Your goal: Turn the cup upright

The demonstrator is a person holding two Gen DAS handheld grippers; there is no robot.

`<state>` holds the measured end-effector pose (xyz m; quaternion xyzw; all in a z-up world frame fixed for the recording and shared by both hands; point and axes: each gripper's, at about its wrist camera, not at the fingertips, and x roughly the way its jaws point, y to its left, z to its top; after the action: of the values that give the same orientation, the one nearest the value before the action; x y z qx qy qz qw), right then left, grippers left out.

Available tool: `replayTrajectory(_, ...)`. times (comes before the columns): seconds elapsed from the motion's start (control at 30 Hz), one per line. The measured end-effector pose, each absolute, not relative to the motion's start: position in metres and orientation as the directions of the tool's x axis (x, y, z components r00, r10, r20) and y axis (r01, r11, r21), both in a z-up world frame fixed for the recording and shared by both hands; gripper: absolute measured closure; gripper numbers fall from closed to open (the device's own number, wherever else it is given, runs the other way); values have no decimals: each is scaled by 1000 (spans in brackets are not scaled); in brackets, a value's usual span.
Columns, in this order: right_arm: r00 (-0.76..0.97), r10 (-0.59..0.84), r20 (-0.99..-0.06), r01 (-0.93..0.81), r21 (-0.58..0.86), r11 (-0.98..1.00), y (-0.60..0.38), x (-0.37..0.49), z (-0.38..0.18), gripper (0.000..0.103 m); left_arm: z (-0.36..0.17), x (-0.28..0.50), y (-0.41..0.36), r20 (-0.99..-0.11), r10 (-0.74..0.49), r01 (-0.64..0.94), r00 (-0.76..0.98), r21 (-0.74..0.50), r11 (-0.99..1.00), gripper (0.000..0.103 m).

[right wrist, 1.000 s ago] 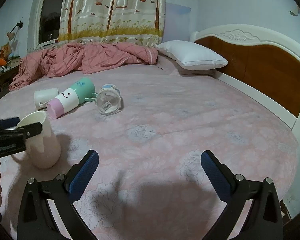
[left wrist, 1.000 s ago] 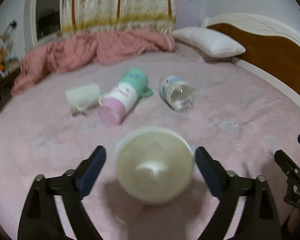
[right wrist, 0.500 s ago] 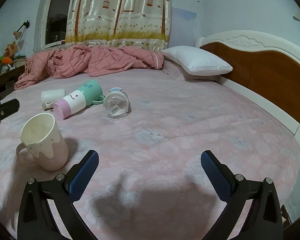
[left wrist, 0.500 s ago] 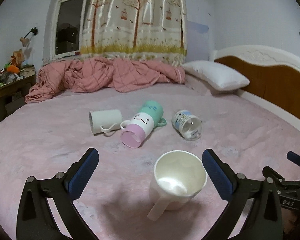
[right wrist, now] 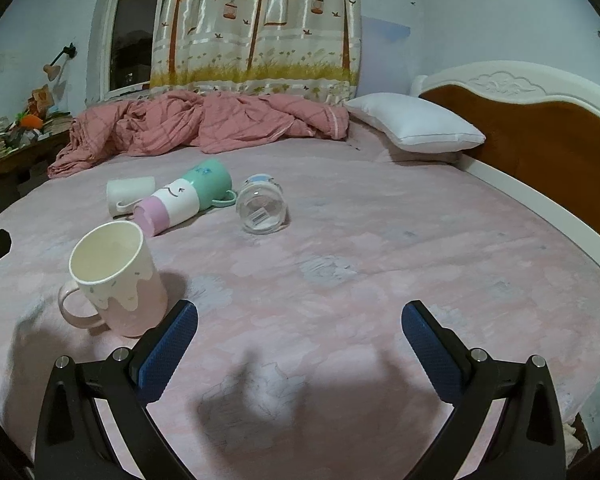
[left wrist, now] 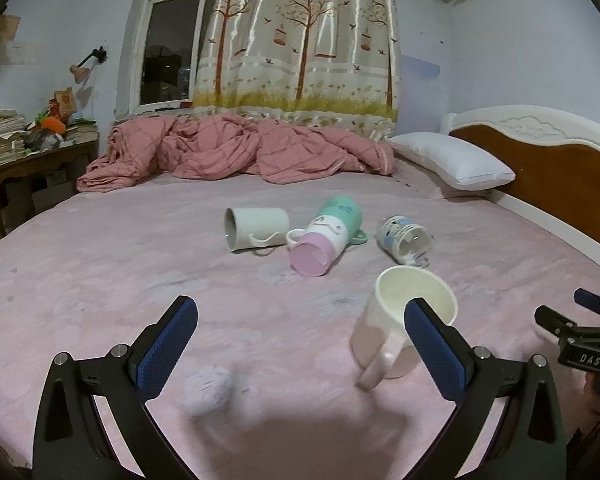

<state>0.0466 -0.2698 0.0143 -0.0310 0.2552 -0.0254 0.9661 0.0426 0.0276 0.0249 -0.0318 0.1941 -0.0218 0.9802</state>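
Note:
A cream-and-pink mug [left wrist: 396, 320] stands upright on the pink bed sheet, mouth up, handle toward me; it also shows in the right wrist view [right wrist: 114, 280]. My left gripper [left wrist: 300, 344] is open and empty, pulled back from the mug, which sits behind its right finger. My right gripper [right wrist: 300, 344] is open and empty, with the mug just left of its left finger. Farther back lie a white mug [left wrist: 256, 227], a pink-white-green cup [left wrist: 326, 236] and a clear glass jar [left wrist: 404, 238], all on their sides.
A rumpled pink blanket [left wrist: 236, 152] and a white pillow [left wrist: 452, 160] lie at the far side of the bed. A wooden headboard [left wrist: 548, 176] runs along the right. A cluttered side table [left wrist: 24, 148] stands at the left.
My left gripper has let go of the cream mug and drawn back and left; the mug now stands upright on the sheet. My right gripper has shifted slightly closer to it.

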Motion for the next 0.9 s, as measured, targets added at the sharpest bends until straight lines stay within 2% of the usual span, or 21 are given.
replayTrajectory(0.43, 879, -39, -476, -9, -99, 995, -251, 38, 8, 0, 9, 34, 29, -371, -40, 11, 928, -81, 997, 0)
replayTrajectory(0.53, 881, -40, -471, -9, -102, 995, -248, 37, 7, 0, 7, 34, 31, -373, -6, -24, 928, -76, 997, 0)
replayTrajectory(0.73, 868, -15, -496, -28, -79, 996, -246, 40, 4, 0, 3, 35, 30, -393, -20, -14, 919, -84, 996, 0)
replayTrajectory(0.9, 871, -18, -492, -28, -86, 996, -244, 40, 4, 0, 2, 33, 25, -378, -8, -16, 926, -62, 998, 0)
